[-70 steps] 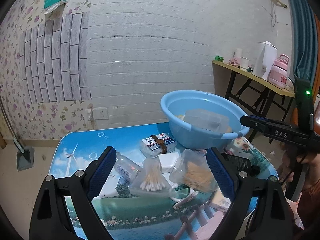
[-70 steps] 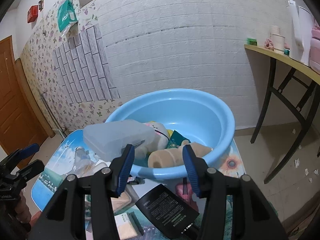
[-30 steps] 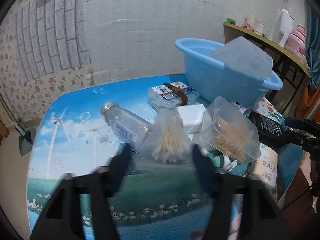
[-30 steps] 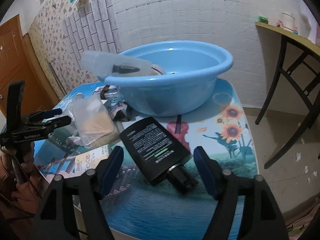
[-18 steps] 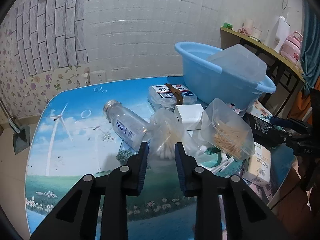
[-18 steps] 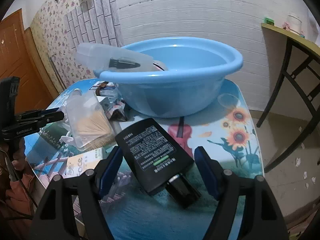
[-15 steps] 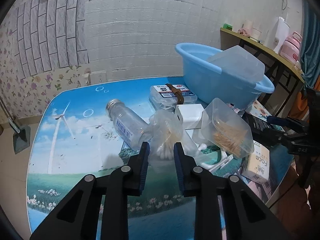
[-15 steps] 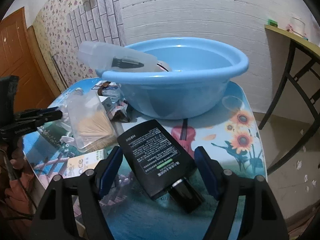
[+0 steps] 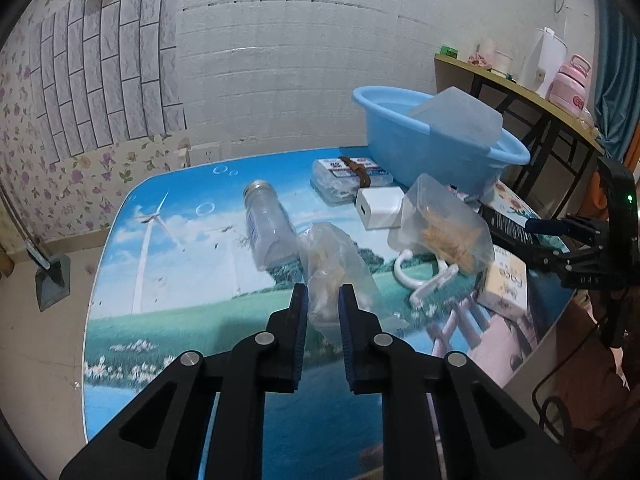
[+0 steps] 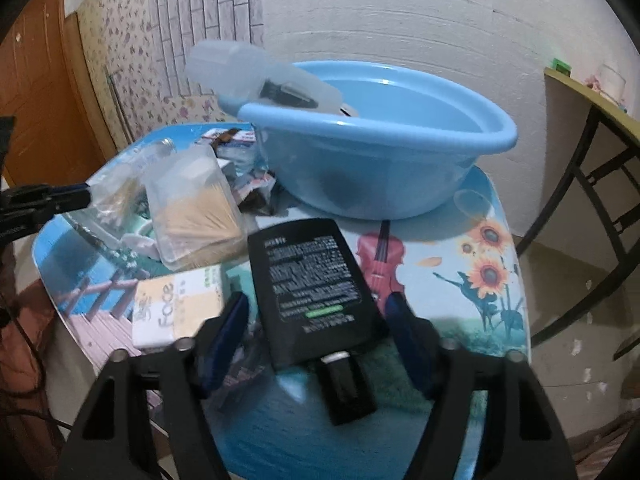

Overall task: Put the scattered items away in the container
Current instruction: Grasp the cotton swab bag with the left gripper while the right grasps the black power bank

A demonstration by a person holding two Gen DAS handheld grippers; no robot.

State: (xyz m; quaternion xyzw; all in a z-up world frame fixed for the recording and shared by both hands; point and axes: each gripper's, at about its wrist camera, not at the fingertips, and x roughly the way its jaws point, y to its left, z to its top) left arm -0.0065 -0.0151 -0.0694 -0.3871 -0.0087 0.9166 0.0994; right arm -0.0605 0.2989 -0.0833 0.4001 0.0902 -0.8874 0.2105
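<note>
My left gripper is shut on a clear bag of cotton swabs, held just above the table. The blue basin stands at the table's far right, with a clear plastic box leaning over its rim. My right gripper is open, its fingers either side of a flat black bottle that lies on the table in front of the basin. The right gripper also shows in the left wrist view.
On the table lie a glass jar, a white charger, a tub of toothpicks, a strapped clear box, a white hook and a "face" carton. A side table stands to the right.
My left gripper closed on the cotton swab bag and has drawn it toward me, away from the jar. My right gripper came down around the black bottle, still open.
</note>
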